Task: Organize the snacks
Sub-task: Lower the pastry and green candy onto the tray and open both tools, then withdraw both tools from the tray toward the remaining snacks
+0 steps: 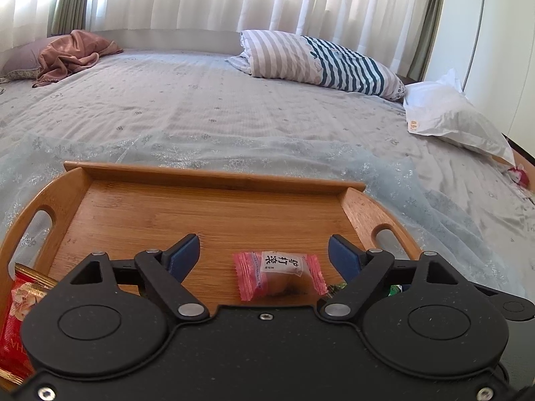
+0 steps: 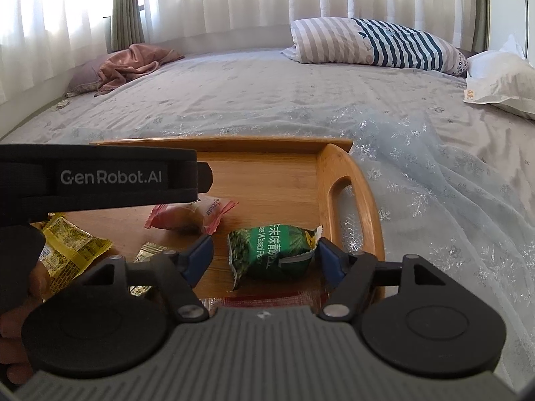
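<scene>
Spread blue-padded fingers of the right gripper (image 2: 264, 255) are seen flanking a green wasabi-pea packet (image 2: 272, 250) on the bamboo tray (image 2: 354, 200), while the left gripper (image 1: 264, 254), fingers also spread, is held over a pink-wrapped candy (image 1: 279, 275) on the same tray.
</scene>
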`<state>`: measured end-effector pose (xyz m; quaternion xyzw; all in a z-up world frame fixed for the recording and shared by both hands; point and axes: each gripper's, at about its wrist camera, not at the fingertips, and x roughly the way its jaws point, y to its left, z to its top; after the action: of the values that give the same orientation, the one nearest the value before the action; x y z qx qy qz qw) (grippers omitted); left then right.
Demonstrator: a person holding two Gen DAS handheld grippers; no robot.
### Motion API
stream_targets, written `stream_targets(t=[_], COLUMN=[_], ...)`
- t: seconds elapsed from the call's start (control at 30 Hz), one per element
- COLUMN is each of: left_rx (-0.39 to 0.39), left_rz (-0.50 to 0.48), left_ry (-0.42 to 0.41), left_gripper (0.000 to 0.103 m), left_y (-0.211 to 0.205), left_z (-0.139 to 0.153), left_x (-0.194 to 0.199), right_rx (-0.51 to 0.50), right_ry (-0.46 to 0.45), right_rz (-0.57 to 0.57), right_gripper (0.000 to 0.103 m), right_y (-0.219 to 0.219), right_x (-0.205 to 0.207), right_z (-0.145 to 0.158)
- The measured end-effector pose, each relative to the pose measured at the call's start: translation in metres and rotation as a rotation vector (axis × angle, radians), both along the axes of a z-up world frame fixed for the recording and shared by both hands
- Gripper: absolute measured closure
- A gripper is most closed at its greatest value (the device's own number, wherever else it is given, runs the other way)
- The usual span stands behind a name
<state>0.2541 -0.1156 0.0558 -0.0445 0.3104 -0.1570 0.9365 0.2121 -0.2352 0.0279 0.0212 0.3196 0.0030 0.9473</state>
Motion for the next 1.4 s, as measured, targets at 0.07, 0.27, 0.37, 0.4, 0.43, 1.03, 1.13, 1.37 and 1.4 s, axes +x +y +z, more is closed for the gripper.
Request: stream_targets(t=[0.07,0.27,0.37,0.4,0.43,1.03,1.13,1.37,1.4], left_rx=[-0.002,-0.021,-0.034,-0.030,-0.025,-0.012,0.002,0.025,0.041], left_rz=[0.004,0.018,0.020,0.024,0.029,0.075,0.088,0.100,0.097], left_ry=[0.004,0.016,0.018,0.014,0.009,0.004,-0.008,-0.064,-0.079], left_gripper=[0.018,0.014,0.012,0.010,0.007,0.000,0.000,0.000,0.000], left_y=[0.002,0.006,0.009,0.009,0.009,0.043,0.046,0.052,0.052], left_z=[0.000,0.002,0.005,0.006,0.007,0.025,0.029,0.035,0.035], left_x=[0.000,-0.002,-0.004,-0.005,-0.006,-0.033,-0.039,-0.064,-0.069], right_rx=[-0.002,-0.019,0.012,0.018,0.020,0.001,0.002,0.005,0.009], right_ry=[-0.009,-0.030,-0.032,-0.034,-0.035,-0.106,-0.112,-0.110,-0.107], right_rz=[0.003,-0.016,-0.031,-0.033,-0.037,-0.059,-0.062,-0.079,-0.081], right_gripper=[0.013,0.010,0.010,0.010,0.009,0.000,0.000,0.000,0.000], right_y=[0.001,0.000,-0.006,-0.006,-0.006,0.003,0.003,0.005,0.006], right_x=[-0.002,-0.006,-0.007,-0.008,-0.009,-0.048,-0.056,-0.074,-0.077], right_z=[0.001,0.008,0.010,0.011,0.012,0.039,0.043,0.046,0.046])
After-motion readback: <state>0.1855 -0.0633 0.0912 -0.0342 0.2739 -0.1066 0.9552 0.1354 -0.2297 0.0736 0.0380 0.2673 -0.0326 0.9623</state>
